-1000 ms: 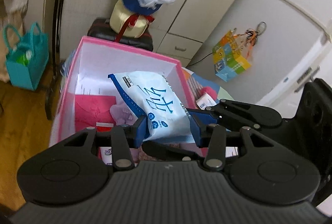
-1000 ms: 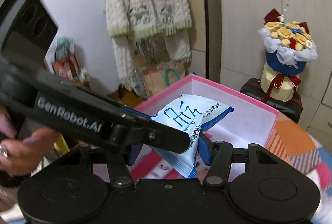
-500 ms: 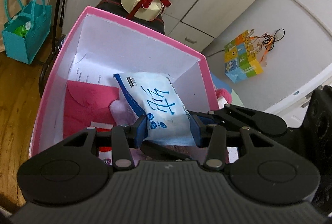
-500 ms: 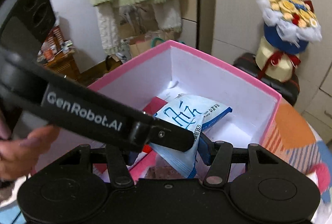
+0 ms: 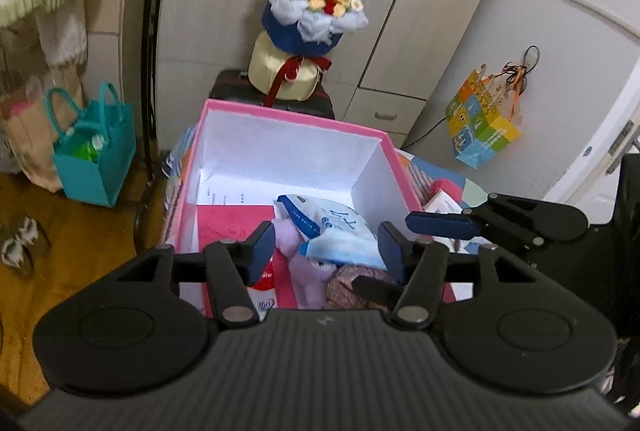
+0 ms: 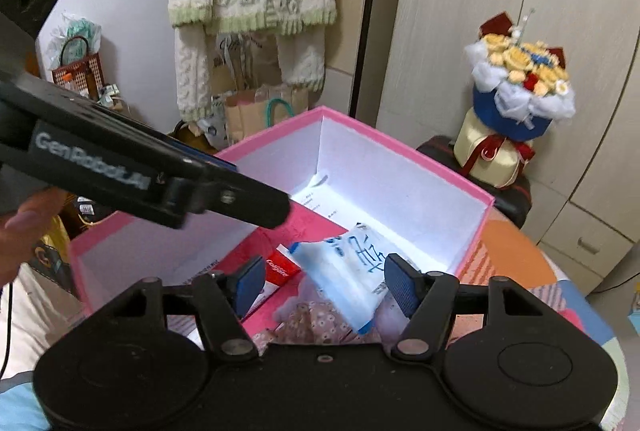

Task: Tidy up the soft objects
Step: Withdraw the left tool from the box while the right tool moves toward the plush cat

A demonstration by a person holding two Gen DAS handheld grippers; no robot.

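A white-and-blue tissue pack [image 5: 336, 229] lies inside the pink box [image 5: 288, 116], on top of a lilac soft item [image 5: 294, 237] and a floral fabric [image 6: 316, 323]. My left gripper [image 5: 326, 247] hovers above the pack. Its jaws are opening and the pads stand clear of the pack's sides. In the right wrist view my right gripper [image 6: 326, 283] also hangs over the pack [image 6: 348, 271], jaws opening, pads not pressing on it. The left gripper's finger [image 6: 240, 199] crosses that view over the box [image 6: 400, 147].
A pink cloth [image 5: 236, 227] and a Colgate carton [image 6: 280, 265] also lie in the box. Behind it a bouquet [image 5: 316, 7] sits on a dark case. A teal bag [image 5: 96, 159] stands on the floor at left and a colourful bag [image 5: 480, 127] hangs at right. A hand [image 6: 24, 231] shows at left.
Both grippers held the tissue pack over the box before; now both have opened and let go, and the pack has dropped into the box. Both grippers have drawn back from it.
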